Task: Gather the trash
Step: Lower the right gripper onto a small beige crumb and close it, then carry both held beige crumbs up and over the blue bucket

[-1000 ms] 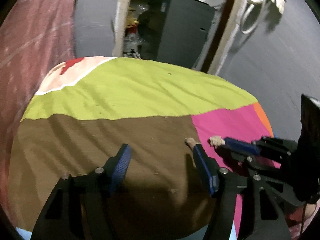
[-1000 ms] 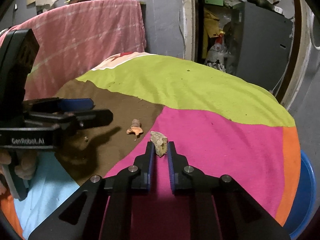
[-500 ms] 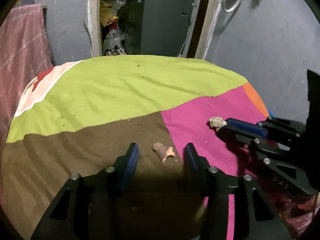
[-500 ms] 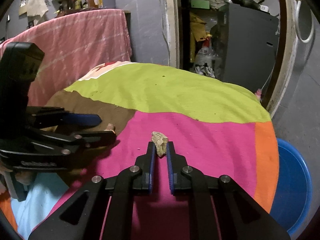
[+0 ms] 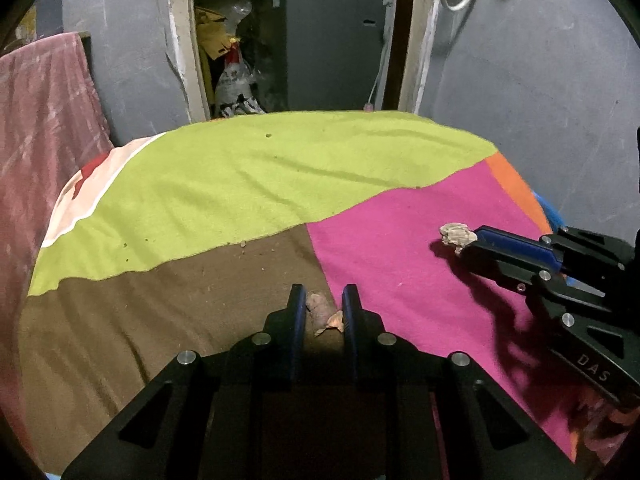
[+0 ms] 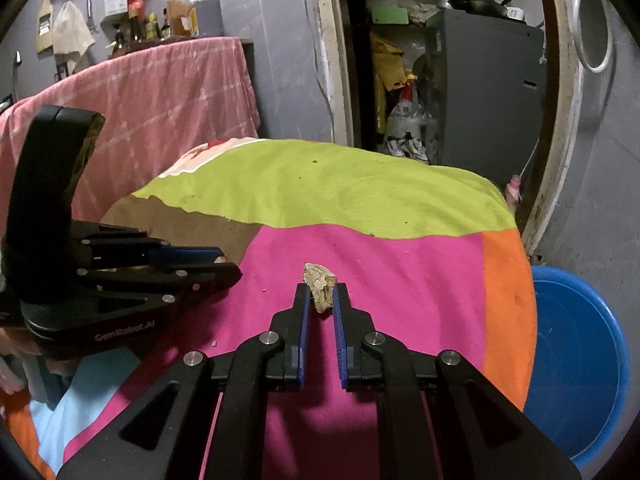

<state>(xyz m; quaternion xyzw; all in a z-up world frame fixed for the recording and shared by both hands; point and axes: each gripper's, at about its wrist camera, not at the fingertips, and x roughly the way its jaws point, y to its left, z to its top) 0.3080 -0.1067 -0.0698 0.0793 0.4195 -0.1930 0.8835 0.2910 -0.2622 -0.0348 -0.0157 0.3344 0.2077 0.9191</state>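
Observation:
My right gripper (image 6: 320, 294) is shut on a crumpled tan scrap of trash (image 6: 319, 287) and holds it above the pink patch of the table cover; the scrap also shows in the left wrist view (image 5: 456, 236). My left gripper (image 5: 322, 300) has closed around a small pinkish-orange scrap (image 5: 324, 314) that lies on the brown patch by the pink seam. Its blue pads touch or nearly touch the scrap on both sides.
The round table wears a patchwork cover (image 5: 280, 176) of green, brown, pink and orange. A blue tub (image 6: 576, 364) stands on the floor to the right of the table. A pink-draped shelf (image 6: 160, 92) is at the back left, a doorway with a grey cabinet (image 6: 480, 92) behind.
My left gripper moved right over the pinkish-orange scrap and closed its wide-open jaws around it. My right gripper kept hold of the tan scrap and swung rightward toward the blue tub.

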